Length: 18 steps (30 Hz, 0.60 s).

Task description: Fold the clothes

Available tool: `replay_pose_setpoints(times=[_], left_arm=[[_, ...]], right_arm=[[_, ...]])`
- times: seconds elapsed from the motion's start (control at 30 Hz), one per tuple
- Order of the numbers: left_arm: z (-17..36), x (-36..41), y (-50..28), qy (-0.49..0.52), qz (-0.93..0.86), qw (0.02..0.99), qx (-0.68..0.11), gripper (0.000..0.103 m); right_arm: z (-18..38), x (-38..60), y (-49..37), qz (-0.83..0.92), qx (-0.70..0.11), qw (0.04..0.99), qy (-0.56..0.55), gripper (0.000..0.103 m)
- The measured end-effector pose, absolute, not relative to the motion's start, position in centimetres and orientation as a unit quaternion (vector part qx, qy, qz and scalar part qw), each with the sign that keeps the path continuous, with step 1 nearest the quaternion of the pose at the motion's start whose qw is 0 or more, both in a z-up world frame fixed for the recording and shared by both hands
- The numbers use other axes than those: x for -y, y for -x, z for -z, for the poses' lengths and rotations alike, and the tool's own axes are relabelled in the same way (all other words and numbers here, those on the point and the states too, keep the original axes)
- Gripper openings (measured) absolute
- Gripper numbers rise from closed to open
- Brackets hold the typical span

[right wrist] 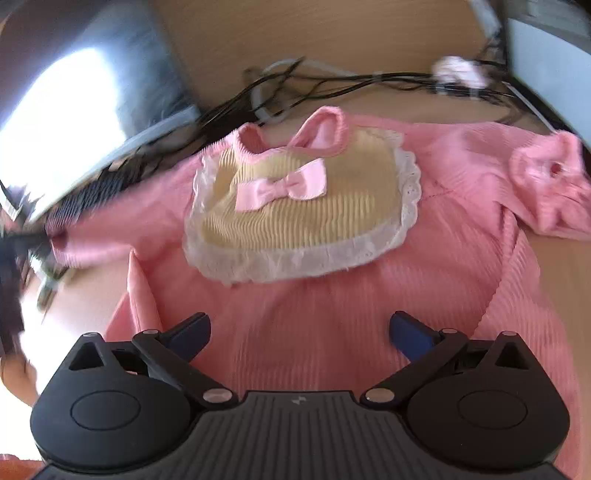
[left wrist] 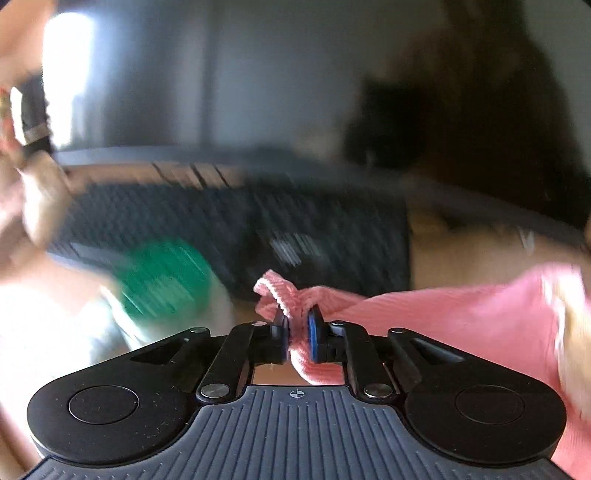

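Note:
A small pink ribbed garment [right wrist: 332, 295] lies spread on a wooden table, with a cream bib panel [right wrist: 303, 206] edged in white lace and a pink bow [right wrist: 280, 186]. My right gripper [right wrist: 299, 332] is open just above the garment's lower body, empty. My left gripper [left wrist: 297, 328] is shut on the ruffled cuff of a pink sleeve [left wrist: 284, 291], held above the table; the pink cloth [left wrist: 443, 317] stretches off to the right. The left wrist view is blurred by motion.
A black keyboard [left wrist: 236, 218] and a green object [left wrist: 162, 277] lie beyond the left gripper. Black cables [right wrist: 332, 81] and a laptop or monitor edge [right wrist: 92, 122] sit behind the garment. Bare wooden table [right wrist: 295, 33] shows beyond.

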State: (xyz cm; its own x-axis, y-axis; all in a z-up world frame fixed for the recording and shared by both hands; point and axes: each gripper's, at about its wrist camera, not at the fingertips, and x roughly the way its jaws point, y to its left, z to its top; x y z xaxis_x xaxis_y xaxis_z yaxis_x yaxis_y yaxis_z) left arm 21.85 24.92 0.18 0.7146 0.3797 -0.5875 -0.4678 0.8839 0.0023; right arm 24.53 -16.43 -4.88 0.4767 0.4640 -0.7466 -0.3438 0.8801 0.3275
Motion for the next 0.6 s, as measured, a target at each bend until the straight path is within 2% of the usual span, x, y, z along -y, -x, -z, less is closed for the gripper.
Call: replay_pose_setpoints(times=[0.17,0.2,0.23,0.3,0.37,0.43,0.6], left_arm=[[-3.5,-27.6,-22.0,0.031,-0.246,0.931,-0.268,0.014],[-3.7,-28.0,-22.3,0.027,-0.246,0.93,-0.273,0.022],[-3.8,-28.3,-22.6,0.025,-0.248,0.927,-0.279,0.023],[-4.1,-28.7,-22.3,0.043,-0.239,0.926,-0.288,0.04],[-4.3,-28.3,-21.1,0.069,-0.22,0.93,-0.286,0.068],[-4.5,-27.6,-19.9,0.096,-0.198,0.934,-0.283,0.078],[-3.7,-24.9,-18.8,0.176,-0.115,0.931,-0.299,0.087]], right_arm=[[4.5,14.2,-24.6,-0.287,-0.483,0.825,-0.055,0.103],[4.0,14.0,-25.1,-0.288,-0.483,0.824,-0.061,0.103],[3.2,14.0,-25.5,-0.285,-0.466,0.836,-0.056,0.103],[1.3,13.5,-26.6,-0.259,-0.413,0.873,-0.006,0.103],[0.0,12.5,-28.1,-0.226,-0.362,0.902,0.072,0.103],[-0.2,11.2,-30.0,-0.207,-0.322,0.913,0.139,0.103],[2.2,7.6,-34.8,-0.226,-0.309,0.899,0.214,0.099]])
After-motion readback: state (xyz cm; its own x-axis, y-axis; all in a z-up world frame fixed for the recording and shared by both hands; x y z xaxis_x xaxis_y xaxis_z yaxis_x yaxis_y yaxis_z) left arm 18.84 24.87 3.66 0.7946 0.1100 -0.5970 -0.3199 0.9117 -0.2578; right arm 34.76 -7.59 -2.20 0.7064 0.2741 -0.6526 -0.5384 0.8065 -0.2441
